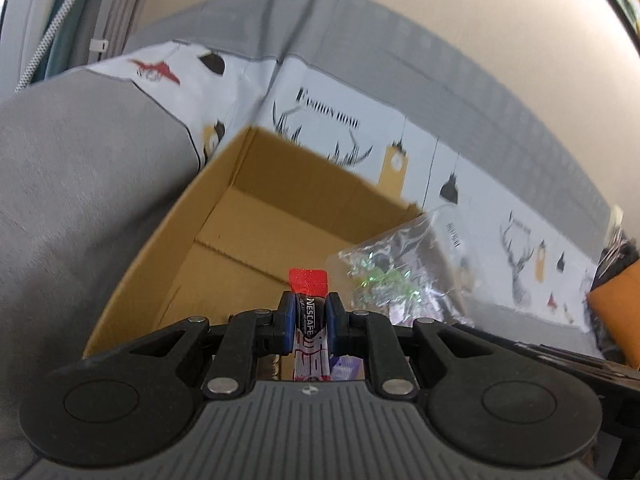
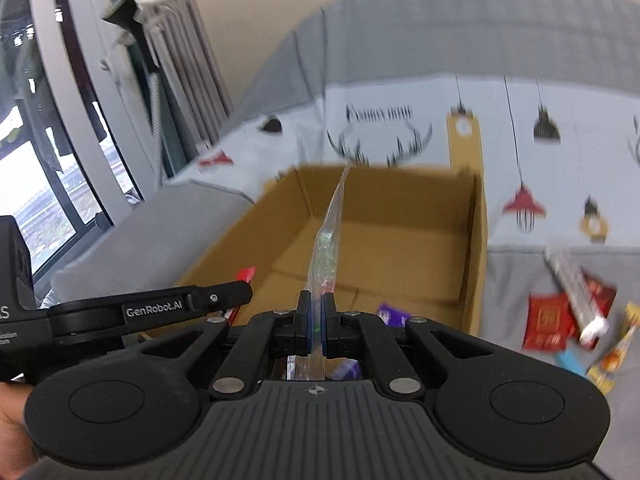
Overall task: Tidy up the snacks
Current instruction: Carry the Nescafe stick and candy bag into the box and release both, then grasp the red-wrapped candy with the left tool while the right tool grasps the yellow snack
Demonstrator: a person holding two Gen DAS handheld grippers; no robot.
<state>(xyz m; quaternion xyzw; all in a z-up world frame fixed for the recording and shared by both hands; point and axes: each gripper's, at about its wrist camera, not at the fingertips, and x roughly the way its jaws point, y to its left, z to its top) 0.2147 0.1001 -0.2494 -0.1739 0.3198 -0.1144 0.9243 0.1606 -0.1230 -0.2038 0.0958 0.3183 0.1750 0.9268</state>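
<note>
1. Left gripper [image 1: 311, 316]: jaws clenched on a Nescafe stick sachet [image 1: 310, 300], red tip pointing up-frame, at lower centre.
2. Right gripper [image 2: 316, 316]: jaws clenched on a clear plastic packet [image 2: 326, 240], seen edge-on, at frame centre.
3. Open cardboard box [image 1: 224, 216] fills mid-frame in both views, behind both held items.
4. Loose snack packets [image 2: 560, 312] lie at right of the right-wrist view, beside the box on the grey sofa [image 2: 520, 280].

A grey sofa [image 1: 72, 184] fills the left and centre, its back draped with a white printed cover [image 2: 400, 120]. Beige wall [image 1: 440, 20] spans the top. At upper left, grey curtains [image 2: 176, 52] flank a daylit window [image 2: 36, 168].
</note>
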